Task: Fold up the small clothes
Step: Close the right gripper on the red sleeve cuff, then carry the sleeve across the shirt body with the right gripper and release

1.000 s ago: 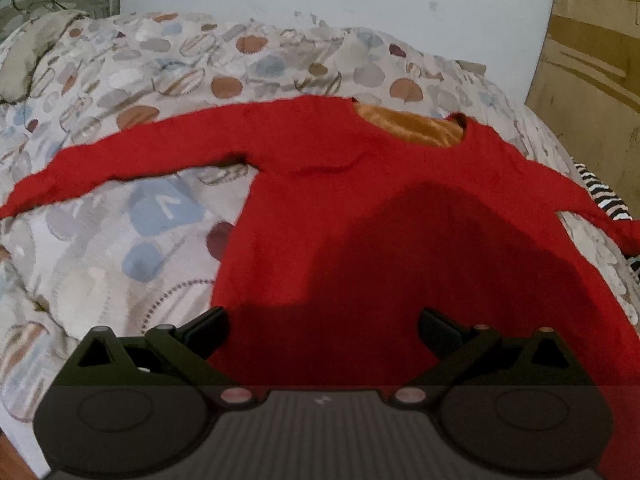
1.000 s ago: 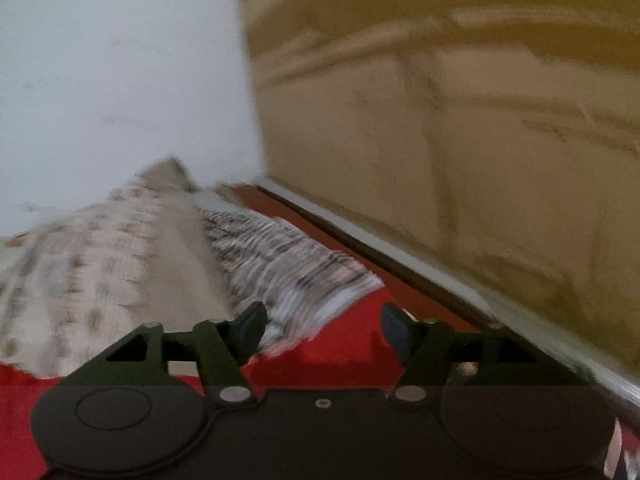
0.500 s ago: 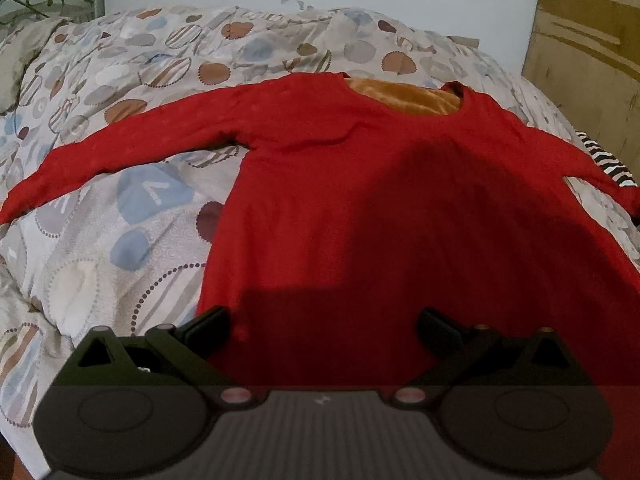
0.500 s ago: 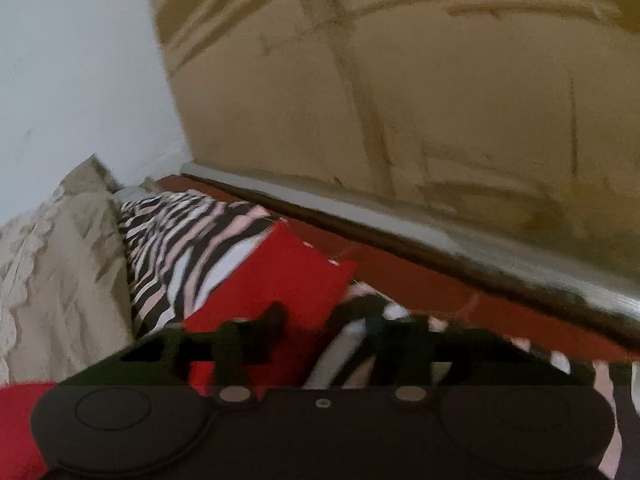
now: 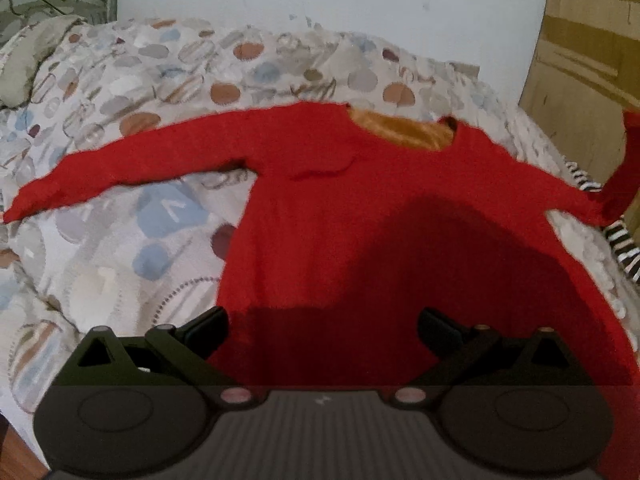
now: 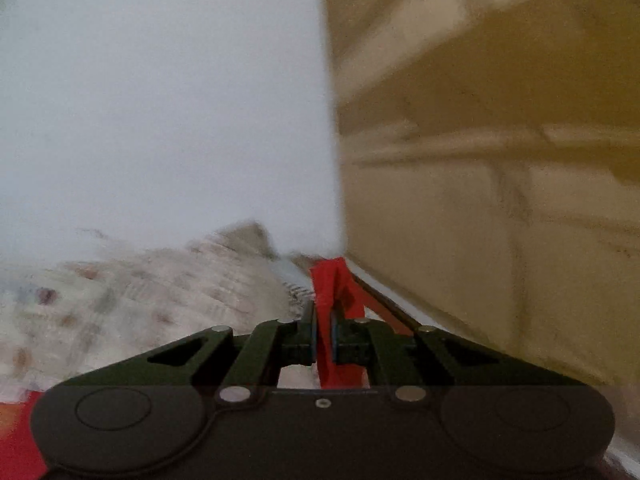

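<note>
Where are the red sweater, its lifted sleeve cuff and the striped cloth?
red sweater point(image 5: 360, 216), left wrist view, chest.
sleeve cuff point(image 6: 326, 280), right wrist view, above the pads.
striped cloth point(image 5: 624, 244), left wrist view, bed's right edge.

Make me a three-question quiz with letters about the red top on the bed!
1. Where does the red long-sleeved knit top lie?
A. spotted bedspread
B. floor
C. chair

2. What colour shows inside its neck?
A. green
B. orange-gold
C. blue

3. What is the right gripper doing?
A. open, empty
B. pinching the red sleeve end
C. holding a pillow

Answers:
A, it spreads flat over the spotted bedspread.
B, orange-gold lining fills the neckline.
B, red cloth sits between its closed pads, lifted off the bed.
</note>
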A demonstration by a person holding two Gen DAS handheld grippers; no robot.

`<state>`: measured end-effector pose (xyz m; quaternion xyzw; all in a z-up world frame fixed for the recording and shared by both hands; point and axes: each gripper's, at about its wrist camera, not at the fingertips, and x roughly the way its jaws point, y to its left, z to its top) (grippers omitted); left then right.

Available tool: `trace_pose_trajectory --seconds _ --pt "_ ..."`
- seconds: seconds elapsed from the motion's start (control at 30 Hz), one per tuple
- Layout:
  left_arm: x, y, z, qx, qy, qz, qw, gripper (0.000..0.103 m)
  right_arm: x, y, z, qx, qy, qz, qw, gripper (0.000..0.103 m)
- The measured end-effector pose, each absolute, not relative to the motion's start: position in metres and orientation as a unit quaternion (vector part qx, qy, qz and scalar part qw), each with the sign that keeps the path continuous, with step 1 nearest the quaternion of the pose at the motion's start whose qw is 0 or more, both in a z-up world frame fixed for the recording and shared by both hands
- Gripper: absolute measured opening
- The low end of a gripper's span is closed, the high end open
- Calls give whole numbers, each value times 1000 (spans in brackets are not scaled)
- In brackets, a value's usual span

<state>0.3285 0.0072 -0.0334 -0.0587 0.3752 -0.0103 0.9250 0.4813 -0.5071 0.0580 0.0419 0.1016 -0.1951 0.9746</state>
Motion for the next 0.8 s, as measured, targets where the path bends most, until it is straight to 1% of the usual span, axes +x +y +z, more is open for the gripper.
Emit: trace_pose_trajectory --seconds 0.2,0.37,0.53,0.63,0.8 --pt "308 27 -8 -75 347 8 935 103 463 -408 127 2 67 -61 996 6" --pt "291 47 2 -94 339 16 936 103 442 -322 142 -19 84 40 995 6" --pt "274 66 5 -101 338 35 935 103 414 -244 112 -5 148 133 980 6" --pt "267 76 4 -105 336 48 935 103 390 -206 73 -16 198 176 964 5" --pt "262 83 0 -105 340 58 933 103 348 -156 1 -81 252 201 943 5"
